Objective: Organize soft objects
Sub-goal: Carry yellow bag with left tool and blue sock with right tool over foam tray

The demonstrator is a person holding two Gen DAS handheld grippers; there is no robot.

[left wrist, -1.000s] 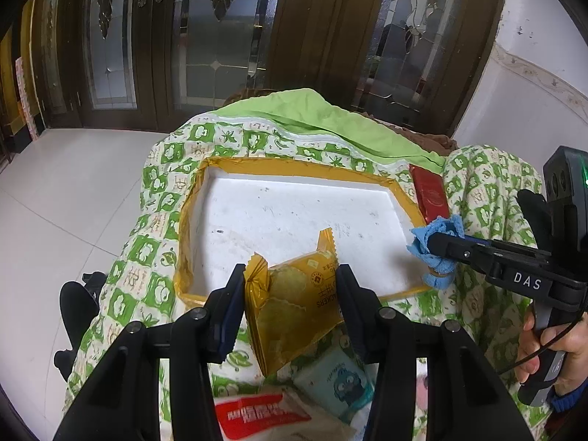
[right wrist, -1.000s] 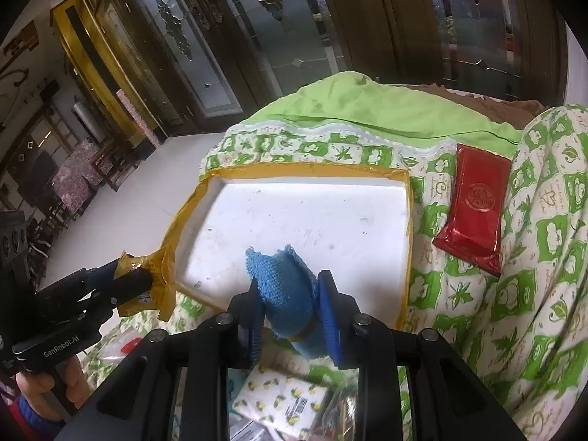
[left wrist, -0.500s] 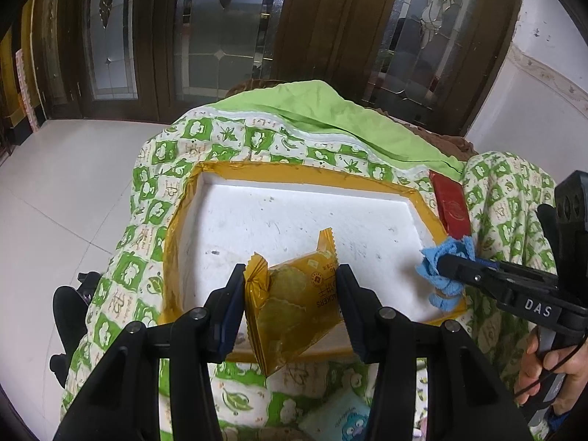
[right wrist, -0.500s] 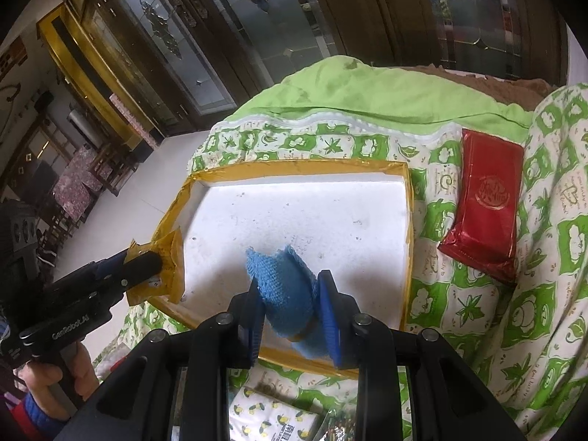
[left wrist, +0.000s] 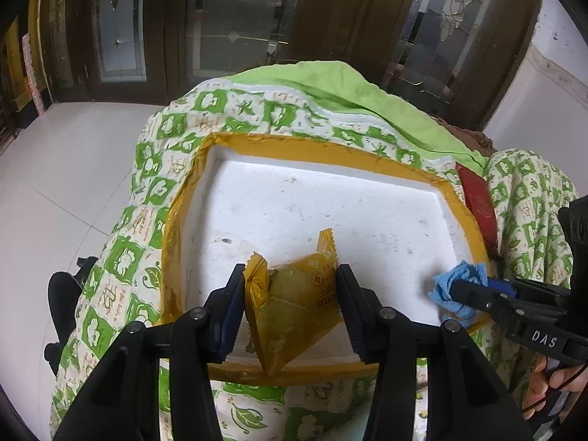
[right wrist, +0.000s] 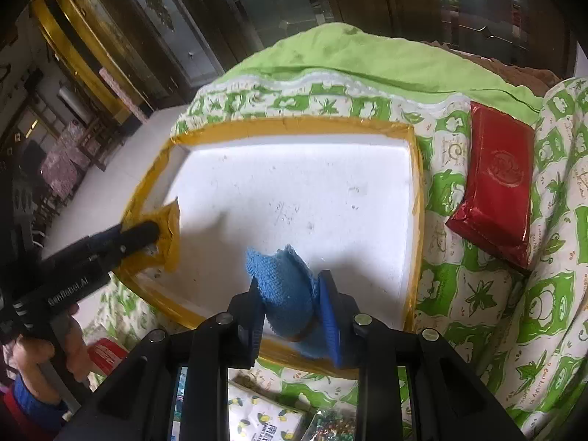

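Observation:
My left gripper point(left wrist: 290, 294) is shut on a yellow cracker packet point(left wrist: 294, 305) and holds it over the near left part of a white foam tray point(left wrist: 330, 198) with a yellow taped rim. The packet also shows in the right wrist view point(right wrist: 167, 231). My right gripper point(right wrist: 290, 312) is shut on a blue cloth point(right wrist: 284, 290) over the tray's near right part point(right wrist: 294, 183). The cloth also shows in the left wrist view point(left wrist: 455, 286).
The tray lies on a green and white quilt point(left wrist: 161, 191). A red packet point(right wrist: 494, 183) lies on the quilt right of the tray. Several packets point(right wrist: 264, 415) lie on the quilt near me, below the grippers. White floor point(left wrist: 55, 169) lies to the left.
Both grippers have moved forward with their loads, from the tray's near rim to over the tray's inside. The loose packets near me have slid out of the left wrist view.

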